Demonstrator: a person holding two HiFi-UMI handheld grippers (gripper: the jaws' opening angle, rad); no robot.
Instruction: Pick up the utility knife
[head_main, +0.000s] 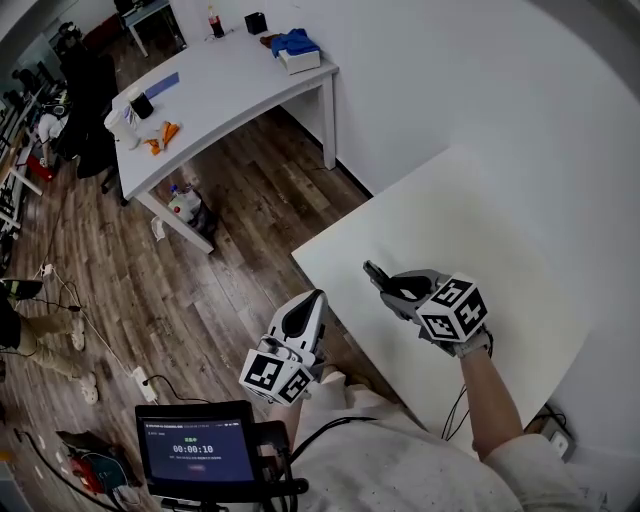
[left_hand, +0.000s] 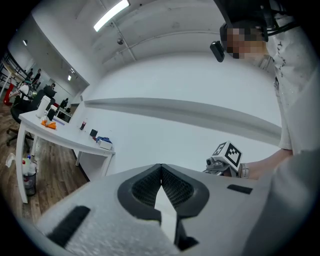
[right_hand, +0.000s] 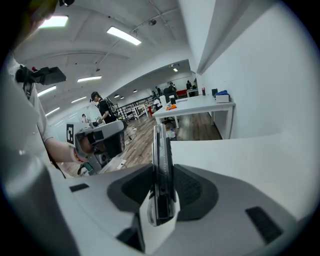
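Observation:
The utility knife (right_hand: 161, 170), a slim dark and grey tool, stands on edge between the pads of my right gripper (right_hand: 162, 175), which is shut on it. In the head view the same knife (head_main: 380, 277) sticks out of the right gripper (head_main: 398, 288) above the white table (head_main: 500, 250). My left gripper (head_main: 308, 312) is off the table's near left edge, over the wooden floor. In its own view the left gripper (left_hand: 161, 184) has its dark pads together with nothing between them, and the right gripper's marker cube (left_hand: 227, 153) shows beyond.
A second white desk (head_main: 215, 100) stands at the back left with a blue cloth (head_main: 294, 42), a bottle and small items on it. A screen (head_main: 195, 450) is mounted near my body. Cables and a power strip lie on the wooden floor at left.

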